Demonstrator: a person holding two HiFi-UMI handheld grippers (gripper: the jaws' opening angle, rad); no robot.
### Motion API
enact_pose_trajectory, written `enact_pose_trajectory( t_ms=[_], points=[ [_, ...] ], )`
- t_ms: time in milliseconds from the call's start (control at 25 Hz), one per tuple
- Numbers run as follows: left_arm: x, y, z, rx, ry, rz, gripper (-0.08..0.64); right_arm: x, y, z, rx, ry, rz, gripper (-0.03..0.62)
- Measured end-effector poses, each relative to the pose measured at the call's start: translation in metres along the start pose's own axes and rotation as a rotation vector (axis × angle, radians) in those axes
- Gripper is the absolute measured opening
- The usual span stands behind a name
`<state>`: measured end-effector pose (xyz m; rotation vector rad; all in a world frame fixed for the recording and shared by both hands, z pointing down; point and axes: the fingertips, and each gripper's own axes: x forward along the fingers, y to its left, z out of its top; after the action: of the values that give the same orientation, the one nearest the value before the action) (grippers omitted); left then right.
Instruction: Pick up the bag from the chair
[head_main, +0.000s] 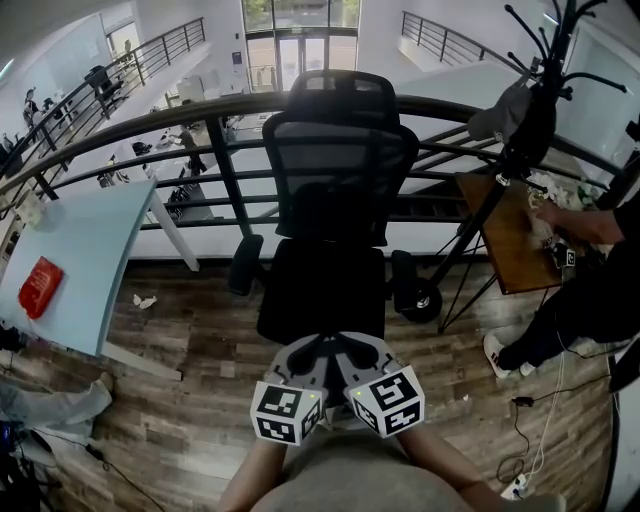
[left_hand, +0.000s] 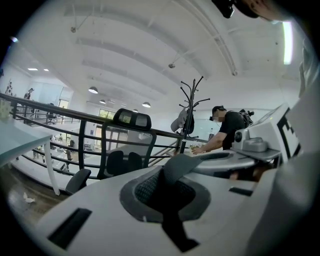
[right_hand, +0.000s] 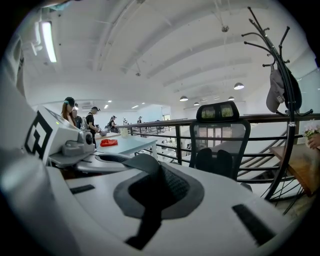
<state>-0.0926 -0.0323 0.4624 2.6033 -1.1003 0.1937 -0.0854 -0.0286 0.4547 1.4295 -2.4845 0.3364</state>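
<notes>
Left hand-held gripper (head_main: 305, 352) and right hand-held gripper (head_main: 358, 352) sit side by side just before the chair (head_main: 335, 200) in head view; no bag can be told apart on its black seat. Left gripper view: jaws together, empty. Right gripper view: likewise.

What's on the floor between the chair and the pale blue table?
Head view: wood floor with one small white scrap lies between the chair and the table.

You're looking at 1 office chair (head_main: 338, 190), 2 grippers: L gripper (head_main: 312, 348) & R gripper (head_main: 352, 347), 2 tables: blue table (head_main: 90, 250) & wooden table (head_main: 500, 240), 1 coat rack (head_main: 535, 110), 1 red pouch (head_main: 40, 287).
</notes>
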Motion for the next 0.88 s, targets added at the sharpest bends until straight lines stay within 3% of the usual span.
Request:
enact_pose_trajectory(
  t_ms=[880],
  points=[
    [-0.0045, 0.0056, 0.006, 0.018, -0.002, 0.018, 0.002, 0.0035, 0.0049, 0.0062, -0.013, -0.012, 0.015, 0.0]
  ],
)
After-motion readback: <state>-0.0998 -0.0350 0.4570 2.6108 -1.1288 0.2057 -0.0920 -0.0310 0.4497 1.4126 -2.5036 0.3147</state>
